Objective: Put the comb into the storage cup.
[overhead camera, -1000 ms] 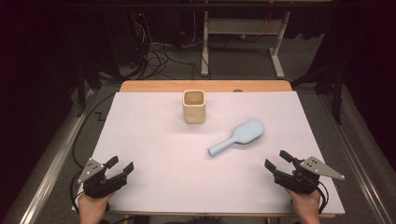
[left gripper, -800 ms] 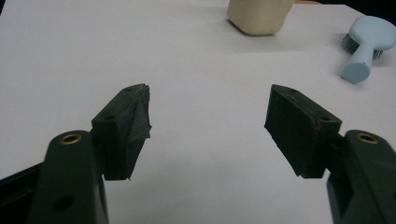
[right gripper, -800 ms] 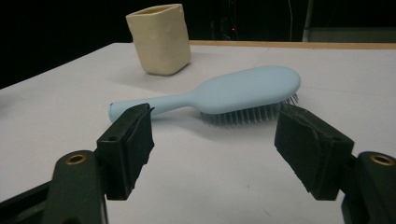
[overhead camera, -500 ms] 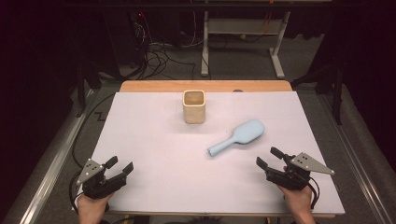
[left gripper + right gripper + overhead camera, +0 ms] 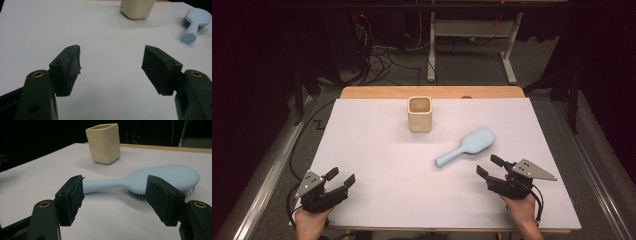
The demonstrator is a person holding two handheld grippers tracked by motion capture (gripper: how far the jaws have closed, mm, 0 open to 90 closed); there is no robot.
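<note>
surface: white sheet-covered tabletop (image 5: 377, 145), bare wood strip along far edge
room: dark, cables and metal frame legs (image 5: 472, 50) on floor beyond
light blue plastic hairbrush (image 5: 467, 146): right of centre, bristles down
cream squarish cup (image 5: 419, 114): far centre
left gripper (image 5: 338, 182): near left, jaws released
right gripper (image 5: 488, 169): jaws released, just near brush handle

The cup (image 5: 137, 8) is cut off at the top edge.

Right tongs (image 5: 489, 166) slid left across counter (image 5: 377, 150), now near hairbrush (image 5: 467, 146) handle, jaws apart.
</note>
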